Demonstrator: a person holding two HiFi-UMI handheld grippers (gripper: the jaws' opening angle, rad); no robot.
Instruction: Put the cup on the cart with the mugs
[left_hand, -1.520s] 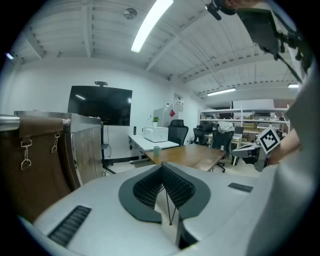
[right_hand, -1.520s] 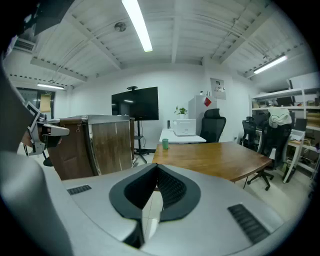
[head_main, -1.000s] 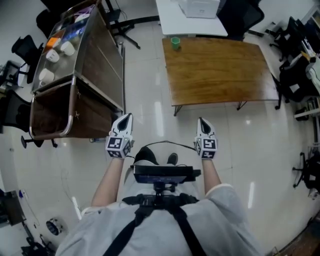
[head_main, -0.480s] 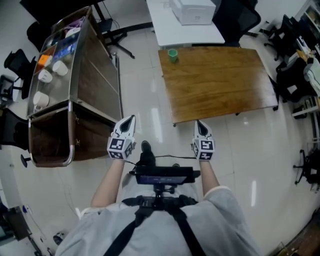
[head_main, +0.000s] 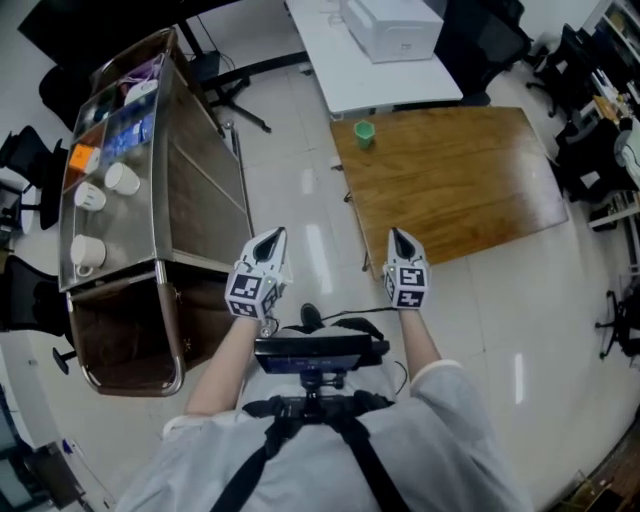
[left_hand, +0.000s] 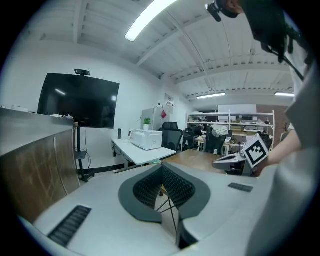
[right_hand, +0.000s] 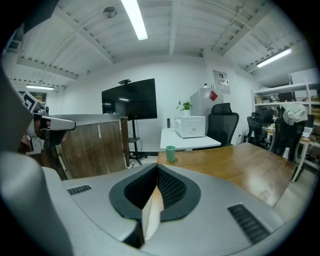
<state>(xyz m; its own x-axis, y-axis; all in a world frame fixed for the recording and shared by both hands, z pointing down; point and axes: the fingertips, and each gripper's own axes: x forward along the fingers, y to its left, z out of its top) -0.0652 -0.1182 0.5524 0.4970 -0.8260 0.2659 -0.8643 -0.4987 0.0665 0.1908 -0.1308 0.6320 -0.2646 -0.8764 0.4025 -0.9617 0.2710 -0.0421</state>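
1. Moved since a second back: the whole view has shifted as the person steps toward the tables. The cart (head_main: 200, 190) now sits closer at left, with white mugs (head_main: 88, 197) on its steel top.
2. Left gripper (head_main: 275, 237): clenched, pads meeting, nothing between them. It is higher in view than before, just off the cart's near corner.
3. Green cup (head_main: 364, 132): upright on the near-left corner of the wooden table (head_main: 460, 190), next to the white table (head_main: 350, 70). It is untouched and well apart from both grippers, though nearer than it was.
4. Right gripper (head_main: 398, 237): clenched and empty, now just short of the wooden table's edge.
5. Step in hand, my read: approach to the cup, grasp not begun.
6. To do it well:
   - Spread the right gripper's jaws before reaching.
   - Come in level at mid-height with a pad on each side of the wall.
   - Squeeze lightly, because the cup looks light and could tip or slide on smooth wood.
7. Then carry it left to bare steel beside the mugs.
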